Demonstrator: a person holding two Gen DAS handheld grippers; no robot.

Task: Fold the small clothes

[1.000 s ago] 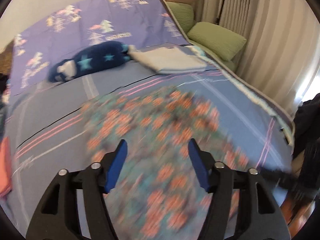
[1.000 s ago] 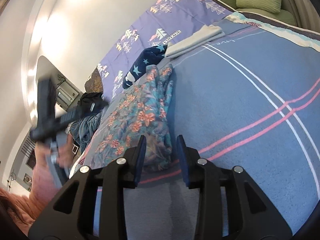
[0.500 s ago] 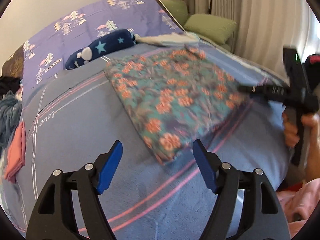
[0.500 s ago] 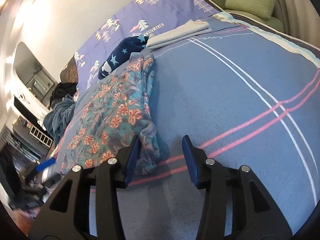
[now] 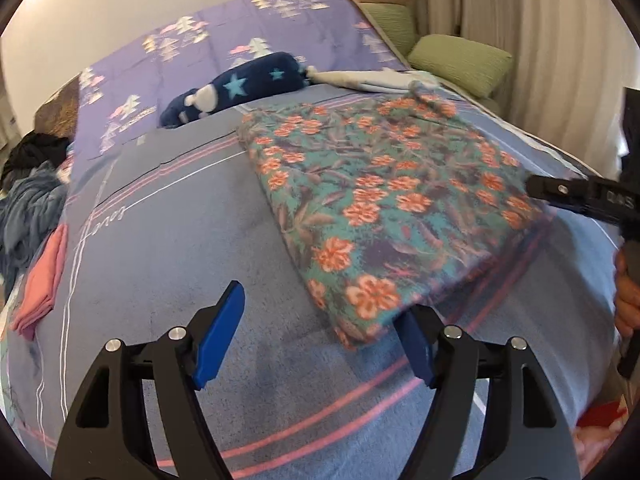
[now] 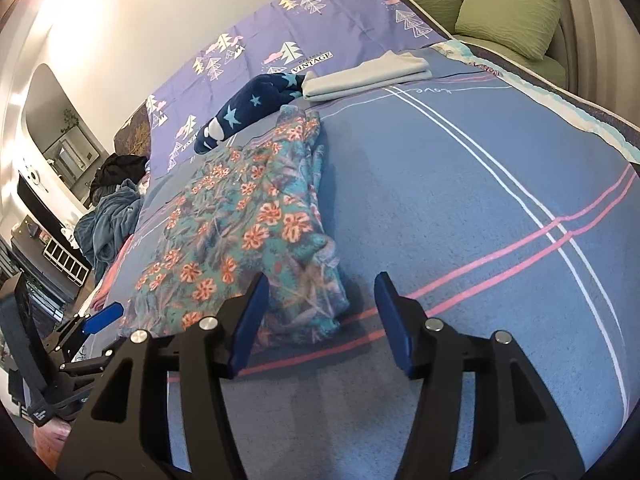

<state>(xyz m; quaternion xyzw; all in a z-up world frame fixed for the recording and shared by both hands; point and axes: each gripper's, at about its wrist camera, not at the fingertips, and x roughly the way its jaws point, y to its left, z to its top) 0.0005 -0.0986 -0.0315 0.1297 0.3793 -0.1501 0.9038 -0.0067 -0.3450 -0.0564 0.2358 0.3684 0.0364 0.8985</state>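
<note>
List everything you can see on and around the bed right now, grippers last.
floral garment: 1, teal with orange flowers, laid flat mid-bed
star pillow: 1, navy with light stars, behind the garment
folded cloth: 1, pale grey, beside the star pillow
pink folded cloth: 1, pink, bed's left edge
green cushions: 2, green, by the curtains
blue-grey heap: 1, crumpled, off the bed's far side
bedspread: 1, blue with pink and white stripes
left gripper: open, at the garment's near corner
right gripper: open, at the garment's near edge

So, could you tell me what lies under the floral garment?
The floral garment lies on the blue striped blanket. Whatever is beneath its middle is covered from both views.
</note>
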